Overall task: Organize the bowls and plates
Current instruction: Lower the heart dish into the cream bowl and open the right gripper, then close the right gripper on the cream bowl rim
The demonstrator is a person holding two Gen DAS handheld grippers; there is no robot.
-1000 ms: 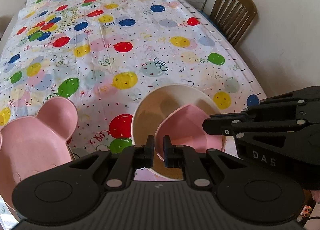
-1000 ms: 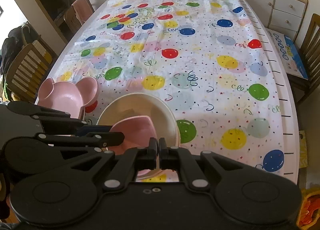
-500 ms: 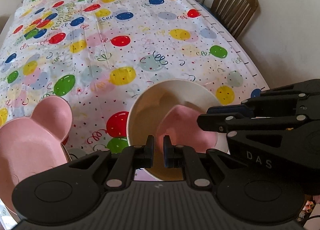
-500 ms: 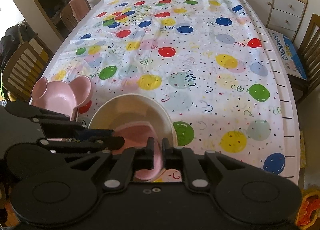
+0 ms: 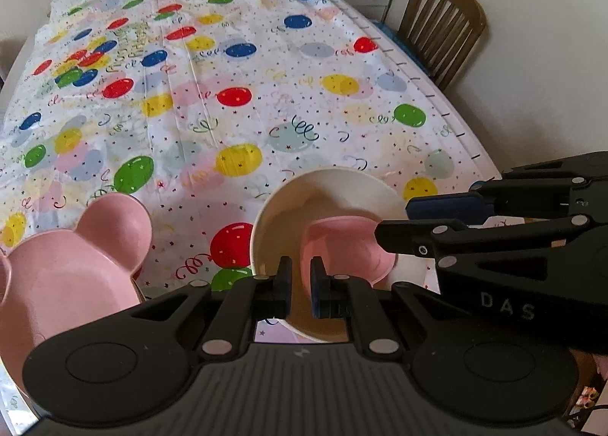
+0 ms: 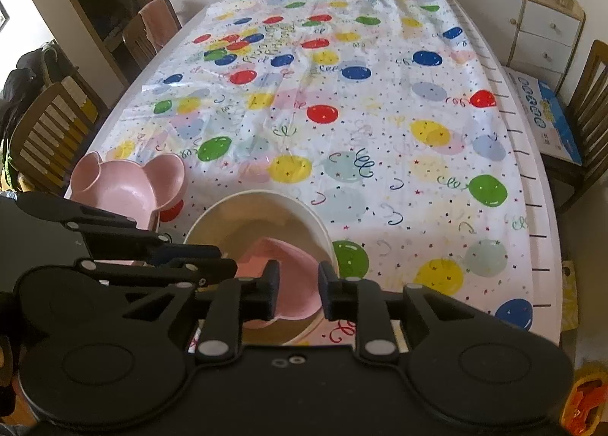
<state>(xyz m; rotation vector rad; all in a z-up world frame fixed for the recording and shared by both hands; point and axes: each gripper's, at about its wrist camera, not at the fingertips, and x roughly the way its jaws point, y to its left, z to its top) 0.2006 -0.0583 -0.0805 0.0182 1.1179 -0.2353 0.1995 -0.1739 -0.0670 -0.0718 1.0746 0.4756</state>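
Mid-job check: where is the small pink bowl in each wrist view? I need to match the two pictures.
Left wrist view: small pink bowl lies low and right of centre, inside the cream bowl, just beyond the left gripper.
Right wrist view: small pink bowl lies low centre, inside the cream bowl, between the right gripper's open jaws.
Shared landmark: the bear-shaped pink plate, left of the cream bowl in both.

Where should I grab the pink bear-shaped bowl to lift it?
Probably pinch the pink bear-shaped bowl at the raised rim of its right ear, coming from above on the side facing the cream bowl. That lip looks thin, upturned and unobstructed; the bowl's near edge is hidden.
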